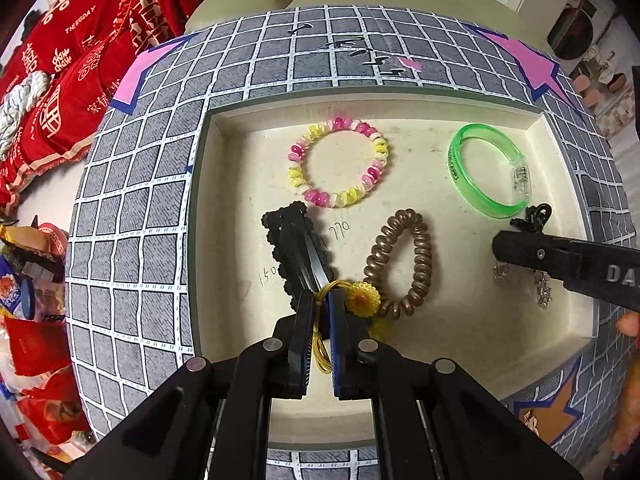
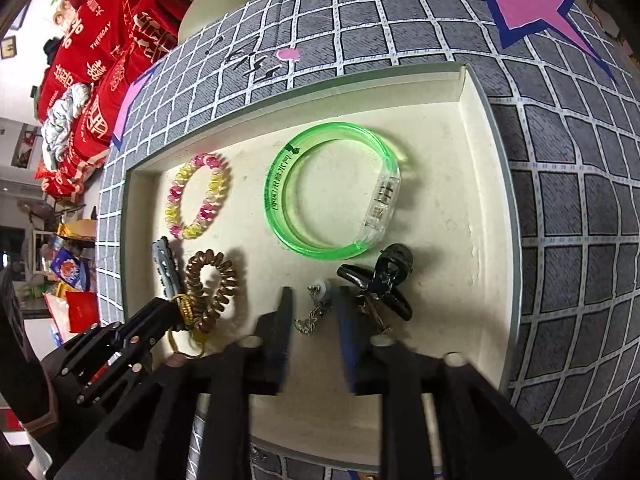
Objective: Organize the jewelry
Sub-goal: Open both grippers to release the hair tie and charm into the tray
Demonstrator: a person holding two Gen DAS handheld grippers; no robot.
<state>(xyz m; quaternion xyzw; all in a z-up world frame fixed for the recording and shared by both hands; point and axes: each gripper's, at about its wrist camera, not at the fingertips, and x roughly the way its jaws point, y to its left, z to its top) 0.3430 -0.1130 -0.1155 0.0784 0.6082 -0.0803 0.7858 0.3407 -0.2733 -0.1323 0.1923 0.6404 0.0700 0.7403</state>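
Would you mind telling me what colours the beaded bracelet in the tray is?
The beaded bracelet alternates pink, yellow and white beads, clearest in the left wrist view.

Glossy translucent plastic green bangle (image 2: 334,188), matt scuffed cream tray (image 2: 448,248), woven-looking grey cloth (image 2: 568,200).

Bright even light, strong fisheye bending, right view's fingers (image 2: 282,332) blurred.

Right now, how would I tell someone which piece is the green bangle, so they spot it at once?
Look inside the shallow cream tray on the grey checked cloth. Toward the tray's far right corner lies the green bangle. It is a smooth, see-through rigid ring with a clear block on one side, unlike the beaded pink-and-yellow bracelet or the coiled brown hair tie.
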